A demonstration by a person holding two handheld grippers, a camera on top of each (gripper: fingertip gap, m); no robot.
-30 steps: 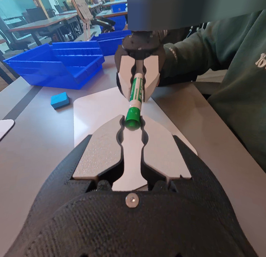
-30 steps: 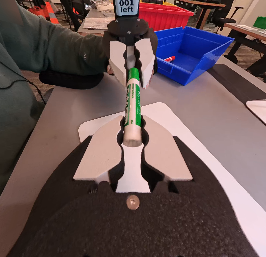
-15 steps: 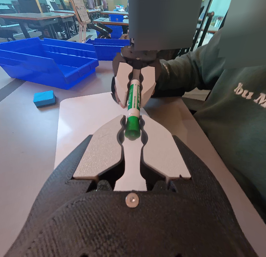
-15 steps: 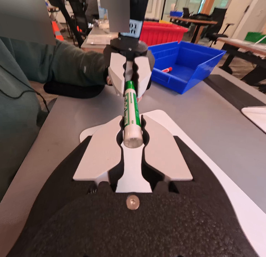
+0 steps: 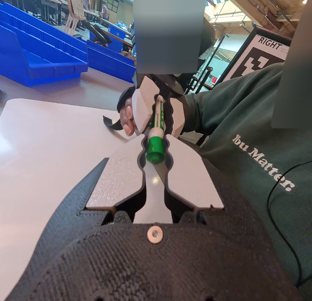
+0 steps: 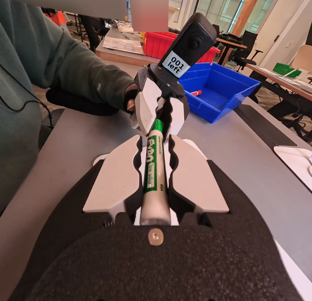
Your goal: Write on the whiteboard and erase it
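At centre frame in both wrist views, the green marker (image 6: pixel 154 173) spans straight between the two grippers above the whiteboard (image 5: pixel 50 141) on the tabletop (image 6: pixel 236 157). The right gripper (image 6: pixel 154 141) has its jaws closed on the white barrel, while the left gripper (image 5: pixel 154 139) has its jaws closed on the green cap (image 5: pixel 155 151). With the marker's long axis running jaw to jaw, uncapping likely means pulling them apart along it.

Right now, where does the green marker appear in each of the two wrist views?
Left wrist view: the green marker is at centre, cap end toward the camera.
Right wrist view: it is at centre, white barrel end toward the camera, cap end far.
Shared landmark: the whiteboard under the marker.
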